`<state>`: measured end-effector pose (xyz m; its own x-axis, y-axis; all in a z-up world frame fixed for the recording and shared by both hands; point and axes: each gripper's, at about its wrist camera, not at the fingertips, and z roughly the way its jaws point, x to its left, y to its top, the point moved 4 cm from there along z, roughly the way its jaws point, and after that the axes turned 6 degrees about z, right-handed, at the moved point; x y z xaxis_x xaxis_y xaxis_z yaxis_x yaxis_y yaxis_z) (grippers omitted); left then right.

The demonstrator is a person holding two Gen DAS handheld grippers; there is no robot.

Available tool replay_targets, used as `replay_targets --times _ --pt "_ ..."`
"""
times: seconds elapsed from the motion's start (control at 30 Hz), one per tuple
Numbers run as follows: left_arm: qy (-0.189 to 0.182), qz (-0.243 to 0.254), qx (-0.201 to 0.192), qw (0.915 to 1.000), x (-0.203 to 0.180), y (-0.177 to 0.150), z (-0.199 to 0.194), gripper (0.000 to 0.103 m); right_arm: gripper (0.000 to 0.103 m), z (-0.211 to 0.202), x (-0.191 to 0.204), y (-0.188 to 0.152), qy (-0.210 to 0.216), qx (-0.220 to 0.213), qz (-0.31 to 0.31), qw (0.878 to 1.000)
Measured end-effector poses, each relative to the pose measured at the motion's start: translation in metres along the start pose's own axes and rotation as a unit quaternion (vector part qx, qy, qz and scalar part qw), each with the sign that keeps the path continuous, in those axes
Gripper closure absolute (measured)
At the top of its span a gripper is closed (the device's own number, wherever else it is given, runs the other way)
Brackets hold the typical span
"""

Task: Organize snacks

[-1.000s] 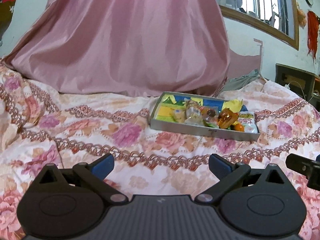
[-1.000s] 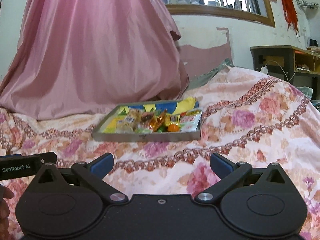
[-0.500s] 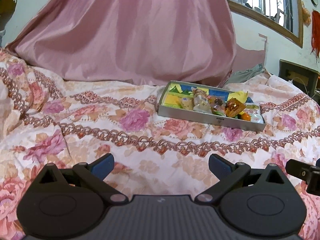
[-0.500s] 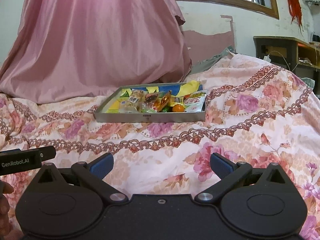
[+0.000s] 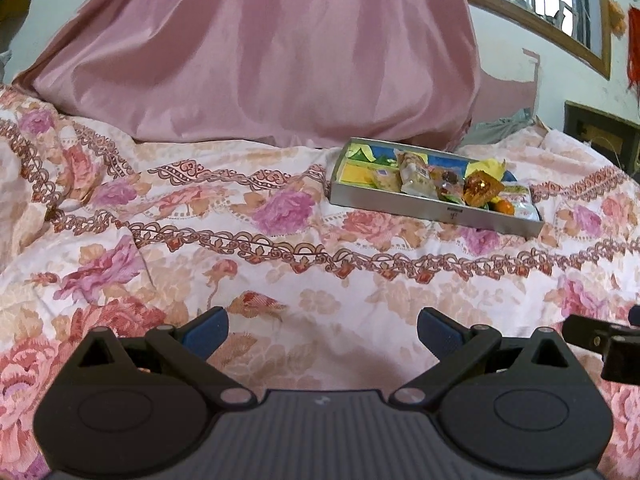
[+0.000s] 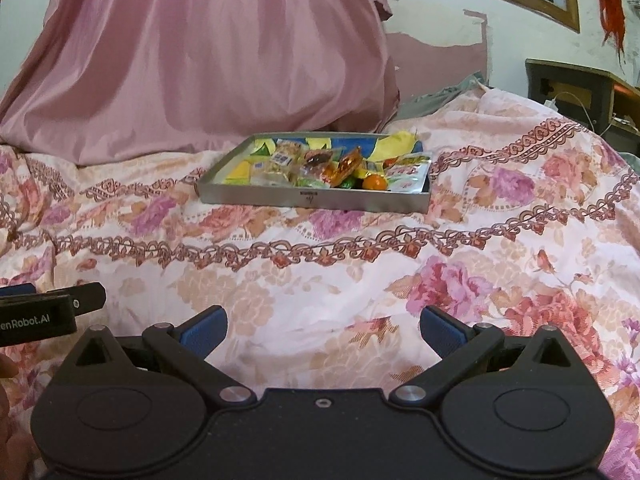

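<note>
The shallow grey metal tray [image 6: 372,199] of wrapped snacks [image 6: 320,166] lies on the floral bedspread [image 6: 320,272], well ahead of both spread, empty grippers: left gripper [image 5: 322,330], right gripper [image 6: 322,328]

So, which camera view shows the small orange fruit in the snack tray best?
The right wrist view. There the orange fruit sits near the picture's middle, round and fully visible behind the tray's front wall. In the left wrist view the same fruit is smaller, off to the right and partly hidden by wrappers.
</note>
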<state>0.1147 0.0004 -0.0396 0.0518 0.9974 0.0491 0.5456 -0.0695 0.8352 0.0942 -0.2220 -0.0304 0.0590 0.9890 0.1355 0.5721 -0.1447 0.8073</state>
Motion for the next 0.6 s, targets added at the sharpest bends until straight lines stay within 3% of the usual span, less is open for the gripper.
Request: replay_targets --times 0.6 --pt "0.003 0.010 0.001 0.9999 -0.0043 -0.0020 -0.0028 0.001 0.001 0.0034 -0.0042 -0.0003 -0.001 0.009 0.015 1.000"
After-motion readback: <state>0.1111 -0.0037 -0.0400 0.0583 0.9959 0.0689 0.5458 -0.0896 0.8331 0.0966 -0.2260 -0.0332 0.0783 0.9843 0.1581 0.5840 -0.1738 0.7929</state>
